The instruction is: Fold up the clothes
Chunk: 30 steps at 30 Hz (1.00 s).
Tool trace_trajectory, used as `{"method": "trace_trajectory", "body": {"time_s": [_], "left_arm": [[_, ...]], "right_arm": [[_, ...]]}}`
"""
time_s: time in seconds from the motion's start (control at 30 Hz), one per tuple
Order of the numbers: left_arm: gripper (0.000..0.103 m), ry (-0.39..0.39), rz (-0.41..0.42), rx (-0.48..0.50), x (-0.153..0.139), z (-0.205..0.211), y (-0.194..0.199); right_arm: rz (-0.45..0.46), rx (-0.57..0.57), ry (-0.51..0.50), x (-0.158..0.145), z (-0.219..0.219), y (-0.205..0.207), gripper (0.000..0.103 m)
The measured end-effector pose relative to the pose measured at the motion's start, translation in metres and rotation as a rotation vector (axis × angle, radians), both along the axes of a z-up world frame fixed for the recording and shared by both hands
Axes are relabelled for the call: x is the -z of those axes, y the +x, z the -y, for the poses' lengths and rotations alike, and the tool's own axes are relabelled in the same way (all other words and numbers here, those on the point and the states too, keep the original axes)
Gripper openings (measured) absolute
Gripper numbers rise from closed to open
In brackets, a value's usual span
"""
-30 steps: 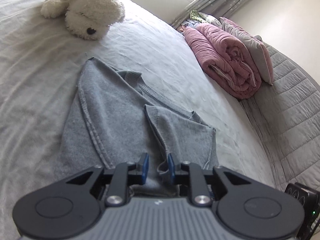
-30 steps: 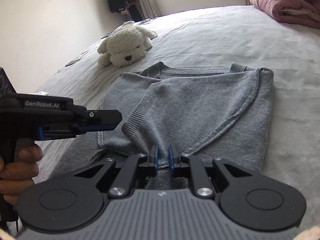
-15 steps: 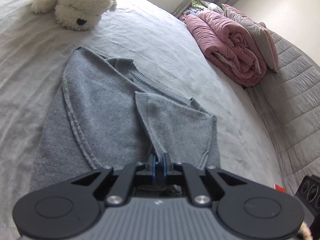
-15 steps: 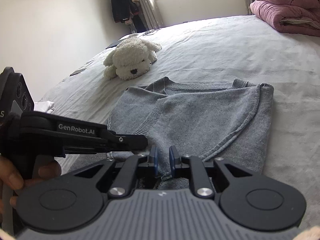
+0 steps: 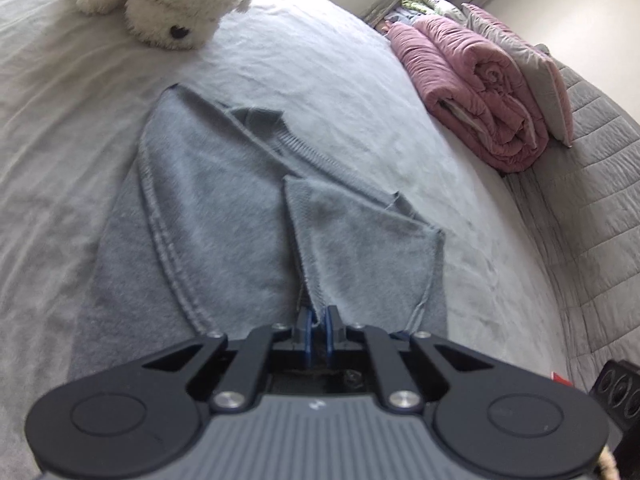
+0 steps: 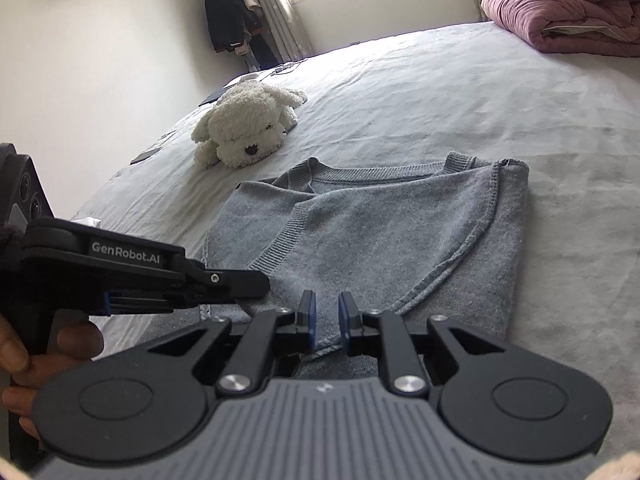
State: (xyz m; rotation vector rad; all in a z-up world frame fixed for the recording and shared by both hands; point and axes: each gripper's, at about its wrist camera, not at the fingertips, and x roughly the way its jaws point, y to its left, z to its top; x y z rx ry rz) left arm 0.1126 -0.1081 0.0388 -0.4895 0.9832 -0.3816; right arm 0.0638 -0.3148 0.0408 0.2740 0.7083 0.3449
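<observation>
My left gripper [image 5: 317, 326] is clamped on the near hem of the grey sweater [image 5: 224, 216], pads pressed onto the knit. My right gripper [image 6: 325, 322] stands with its fingers apart over the same hem, the cloth between them but not pinched. The sweater lies partly folded on the bed sheet [image 6: 420, 88], sleeves turned in. Beyond its collar rests a white plush dog [image 6: 246, 126], apart from it. A rolled pink quilt [image 5: 476, 92] sits further off beside a grey pillow [image 5: 536, 76]. Dark clothes [image 6: 228, 12] hang near the window.
</observation>
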Motion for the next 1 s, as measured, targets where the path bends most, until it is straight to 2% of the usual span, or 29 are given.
{"method": "trace_trajectory", "body": {"time_s": [0.1, 0.2, 0.3, 0.4, 0.5, 0.6, 0.7, 0.77, 0.87, 0.93, 1.0], "left_arm": [[0.006, 0.014, -0.006, 0.000, 0.010, -0.001, -0.003], [0.008, 0.090, 0.055, 0.028, 0.009, 0.005, -0.010], [0.011, 0.165, 0.112, 0.061, 0.001, 0.011, -0.015], [0.011, 0.196, 0.192, 0.049, -0.016, 0.008, -0.017], [0.011, 0.189, 0.253, 0.052, -0.030, 0.009, -0.012], [0.012, 0.119, 0.247, 0.087, -0.026, 0.018, -0.004], [0.012, 0.175, 0.230, 0.114, -0.003, 0.032, 0.001], [0.011, 0.239, 0.256, 0.122, 0.008, 0.035, -0.002], [0.011, 0.250, 0.288, 0.129, 0.008, 0.031, -0.006], [0.011, 0.247, 0.273, 0.111, 0.005, 0.028, -0.003], [0.011, 0.248, 0.269, 0.093, 0.001, 0.023, -0.002]], "right_arm": [[-0.003, -0.020, -0.028, 0.002, -0.005, 0.000, 0.019], [-0.007, -0.055, -0.094, 0.009, -0.015, -0.001, 0.019], [0.000, -0.078, -0.144, 0.015, -0.020, -0.001, 0.019], [0.001, -0.081, -0.150, 0.013, -0.019, -0.001, 0.019], [0.000, -0.077, -0.146, 0.016, -0.019, 0.000, 0.019], [0.003, -0.075, -0.134, 0.016, -0.020, 0.000, 0.021], [0.000, -0.059, -0.079, 0.010, -0.010, -0.001, 0.023], [0.018, -0.031, -0.066, 0.001, -0.001, -0.003, 0.026], [-0.010, 0.035, -0.073, 0.000, 0.017, 0.000, 0.035], [-0.078, 0.077, -0.074, 0.010, 0.027, 0.006, 0.035], [-0.084, 0.098, -0.017, 0.012, 0.035, 0.007, 0.034]]}}
